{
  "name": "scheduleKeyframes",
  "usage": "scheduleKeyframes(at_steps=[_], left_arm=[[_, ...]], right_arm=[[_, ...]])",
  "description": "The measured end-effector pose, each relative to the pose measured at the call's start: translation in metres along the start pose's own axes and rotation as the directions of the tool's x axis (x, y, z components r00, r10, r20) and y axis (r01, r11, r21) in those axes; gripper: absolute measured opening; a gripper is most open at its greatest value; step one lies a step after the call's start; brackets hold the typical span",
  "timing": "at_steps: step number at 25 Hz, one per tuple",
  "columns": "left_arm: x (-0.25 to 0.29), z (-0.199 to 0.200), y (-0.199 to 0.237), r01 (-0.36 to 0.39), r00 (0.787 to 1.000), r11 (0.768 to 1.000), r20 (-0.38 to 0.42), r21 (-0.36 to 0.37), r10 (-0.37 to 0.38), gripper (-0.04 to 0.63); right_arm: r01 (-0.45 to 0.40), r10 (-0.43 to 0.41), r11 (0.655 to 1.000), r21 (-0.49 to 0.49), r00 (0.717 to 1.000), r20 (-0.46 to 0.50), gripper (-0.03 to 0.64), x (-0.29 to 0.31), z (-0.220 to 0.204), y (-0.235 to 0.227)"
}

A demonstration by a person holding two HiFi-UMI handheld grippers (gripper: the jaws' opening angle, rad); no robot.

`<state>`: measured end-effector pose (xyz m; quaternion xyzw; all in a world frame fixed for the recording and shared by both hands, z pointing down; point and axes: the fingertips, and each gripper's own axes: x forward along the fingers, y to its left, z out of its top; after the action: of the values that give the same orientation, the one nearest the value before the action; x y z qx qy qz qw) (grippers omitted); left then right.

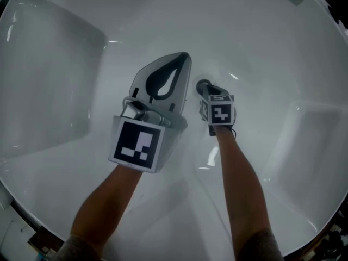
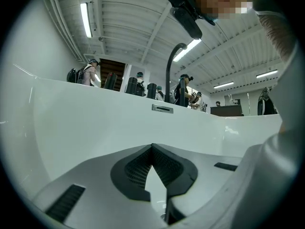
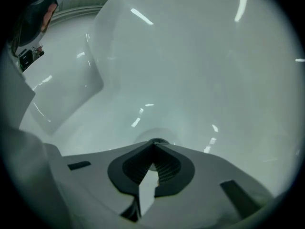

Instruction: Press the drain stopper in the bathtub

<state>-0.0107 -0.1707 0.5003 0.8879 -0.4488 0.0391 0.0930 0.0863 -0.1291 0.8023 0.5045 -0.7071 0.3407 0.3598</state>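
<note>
Entry: drain stopper (image 3: 159, 133), a small pale round cap sitting on the floor of the white bathtub (image 1: 60, 64). It is showing in the right gripper view just beyond the jaw tips. In the head view it is lying under the tip of the right gripper (image 1: 203, 86) and is not showing as a separate thing. The right gripper is pointing steeply down at the stopper, its fingers pressing together at the tips and pinching nothing; whether they are touching the cap cannot be told. The left gripper (image 1: 185, 56) is hanging beside it, nearer the head camera. Its fingers are likewise meeting tip to tip on nothing, and it is facing the bathtub wall and the overflow slot (image 2: 163, 109). Handling, as judged: the stopper is looking rigid, smooth and probably slippery. It is calling for no grip, only a straight push on its centre with the tips closed, since an off-centre push is risking a skid onto the glossy floor.
</note>
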Motion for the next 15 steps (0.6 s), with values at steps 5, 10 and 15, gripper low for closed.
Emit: scheduleKeyframes(at_steps=[5,10,15], left_arm=[[0.001,-0.008,0.001,0.003,1.0,1.0,-0.005,-0.004,-0.003,0.006],[0.0,-0.017,0.003,0.002,1.0,1.0,-0.016,-0.02,-0.003,0.006],[0.001,-0.025,0.006,-0.005,1.0,1.0,-0.021,-0.028,0.004,0.008]], right_arm=[[0.01,-0.013,0.999,-0.046,0.998,-0.054,0.002,0.016,-0.015,0.001],[0.011,-0.018,0.996,-0.087,0.996,-0.088,0.002,0.026,-0.018,0.002],[0.008,-0.018,0.992,-0.129,0.997,-0.076,0.002,0.032,-0.009,0.001]])
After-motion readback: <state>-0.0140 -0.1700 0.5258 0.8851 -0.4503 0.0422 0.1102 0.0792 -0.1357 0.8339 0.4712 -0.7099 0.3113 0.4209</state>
